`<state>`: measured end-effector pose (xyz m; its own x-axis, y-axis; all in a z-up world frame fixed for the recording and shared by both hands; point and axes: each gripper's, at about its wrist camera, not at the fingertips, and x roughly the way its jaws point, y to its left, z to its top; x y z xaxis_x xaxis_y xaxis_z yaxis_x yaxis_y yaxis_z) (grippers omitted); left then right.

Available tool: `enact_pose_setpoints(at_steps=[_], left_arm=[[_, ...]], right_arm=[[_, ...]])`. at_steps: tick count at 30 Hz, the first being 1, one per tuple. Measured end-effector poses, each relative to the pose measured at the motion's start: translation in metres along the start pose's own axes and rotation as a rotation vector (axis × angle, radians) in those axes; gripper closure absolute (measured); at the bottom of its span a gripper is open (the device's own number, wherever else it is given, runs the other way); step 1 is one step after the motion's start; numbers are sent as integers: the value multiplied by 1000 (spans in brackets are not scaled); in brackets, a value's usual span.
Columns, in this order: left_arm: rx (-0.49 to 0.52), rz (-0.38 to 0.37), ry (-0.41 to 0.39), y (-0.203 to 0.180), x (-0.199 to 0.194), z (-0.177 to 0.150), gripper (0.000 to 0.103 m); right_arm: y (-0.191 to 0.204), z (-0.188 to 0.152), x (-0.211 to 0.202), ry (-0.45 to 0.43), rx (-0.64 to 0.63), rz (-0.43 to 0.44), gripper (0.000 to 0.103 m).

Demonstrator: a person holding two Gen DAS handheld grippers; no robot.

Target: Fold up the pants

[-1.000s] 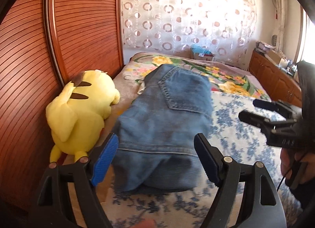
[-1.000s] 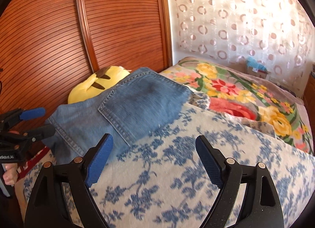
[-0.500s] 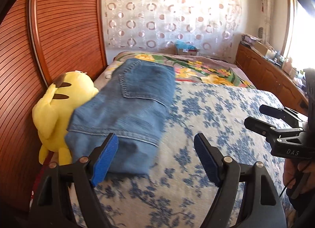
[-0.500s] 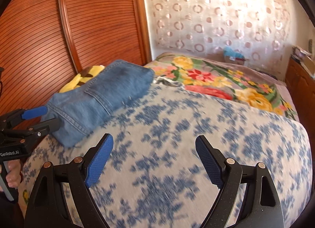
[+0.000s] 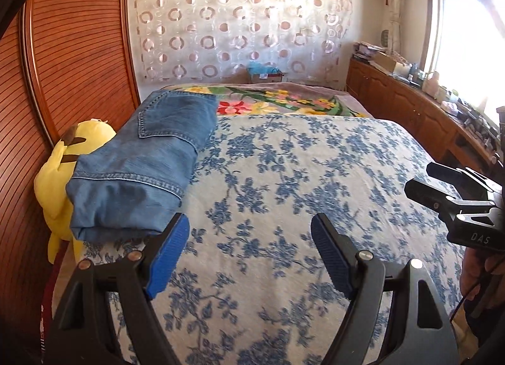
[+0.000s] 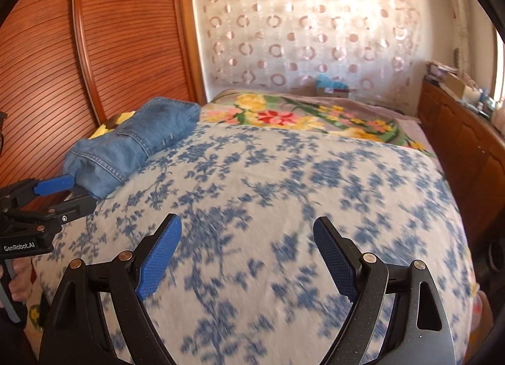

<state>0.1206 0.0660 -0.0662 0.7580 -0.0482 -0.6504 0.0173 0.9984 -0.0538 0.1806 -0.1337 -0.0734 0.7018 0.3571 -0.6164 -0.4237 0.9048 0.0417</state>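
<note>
The folded blue denim pants (image 5: pixel 148 163) lie at the left edge of the bed's blue-flowered white cover (image 5: pixel 300 175), apparently resting against a yellow plush toy (image 5: pixel 63 182) by the ribbed wooden headboard (image 5: pixel 72 49). The left claw (image 5: pixel 249 254) and right claw (image 6: pixel 246 254) both hang released over bare cover, grasping nothing.

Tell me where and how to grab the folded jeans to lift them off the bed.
Probably best: take the folded jeans at the thick near end, below the stitched hem, where the layers stack. Come from the open bedspread side with the left gripper, jaws above and below the stack. The yellow plush toy blocks the far side.
</note>
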Motion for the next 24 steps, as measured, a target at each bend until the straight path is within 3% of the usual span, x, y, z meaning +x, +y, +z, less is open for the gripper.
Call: enact_pose_setpoints(at_steps=[8, 24], left_arm=[[39, -14, -72, -30, -49, 2, 23], [75, -34, -221, -65, -129, 15, 23]], right_arm=[[-10, -12, -61, -71, 32, -38, 16], [-17, -6, -160, -231, 50, -90, 16]])
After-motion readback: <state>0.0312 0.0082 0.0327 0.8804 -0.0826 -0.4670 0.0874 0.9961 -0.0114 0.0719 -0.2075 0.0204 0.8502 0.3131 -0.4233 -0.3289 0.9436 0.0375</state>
